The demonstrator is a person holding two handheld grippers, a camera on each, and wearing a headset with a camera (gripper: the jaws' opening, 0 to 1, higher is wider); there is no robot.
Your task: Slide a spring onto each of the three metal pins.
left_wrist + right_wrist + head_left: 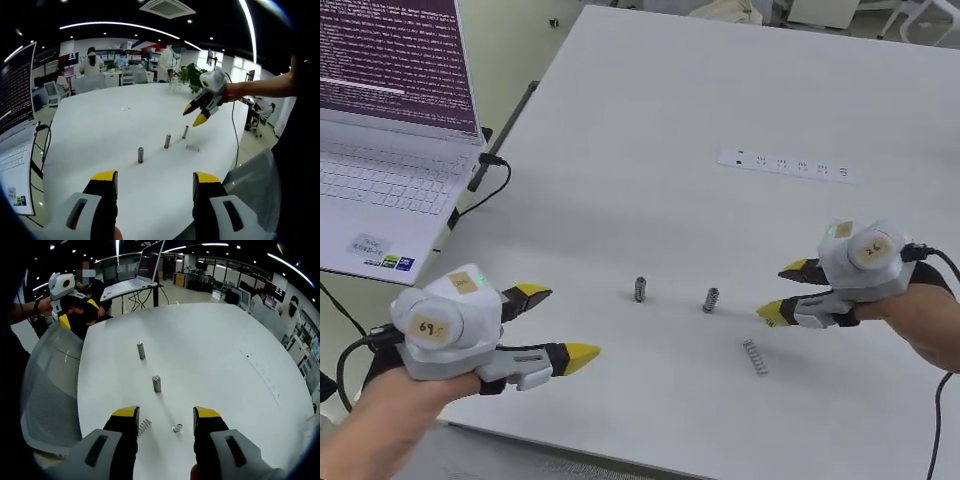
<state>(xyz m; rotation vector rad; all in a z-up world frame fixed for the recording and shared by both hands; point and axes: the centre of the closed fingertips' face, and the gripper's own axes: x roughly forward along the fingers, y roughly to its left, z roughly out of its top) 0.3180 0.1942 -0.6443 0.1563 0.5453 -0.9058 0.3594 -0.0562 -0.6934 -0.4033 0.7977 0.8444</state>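
On the white workbench (620, 110), toward its near edge: two short upright metal pins, each sleeved by a grey coil spring, the left sprung pin (640, 289) and the middle sprung pin (711, 299), stand side by side without touching; a loose coiled metal spring (754, 357) lies flat nearer the person and to the right of them, touching neither. In the right gripper view a third, bare metal pin (177, 428) appears almost end-on between that gripper's two jaw tips, with the loose spring just beside it on the left. The left gripper (556, 322), a white body with black jaws tipped in yellow, is held at the near-left corner, well apart from the pins; its jaws are spread and nothing lies between them; a round tan sticker on its body carries handwriting that appears to read "69". The right gripper (781, 290), of the same build, is held to the right of the middle sprung pin; its jaws are likewise spread and grip nothing; its sticker seems to read "26", though faintly. At far left, an open silver laptop (380, 190) shows white lines of text on a purple screen, too small to read; the stickers on its palm rest are also illegible; a black cable (485, 185) enters its side. Further back lies a flat white power strip (790, 166).
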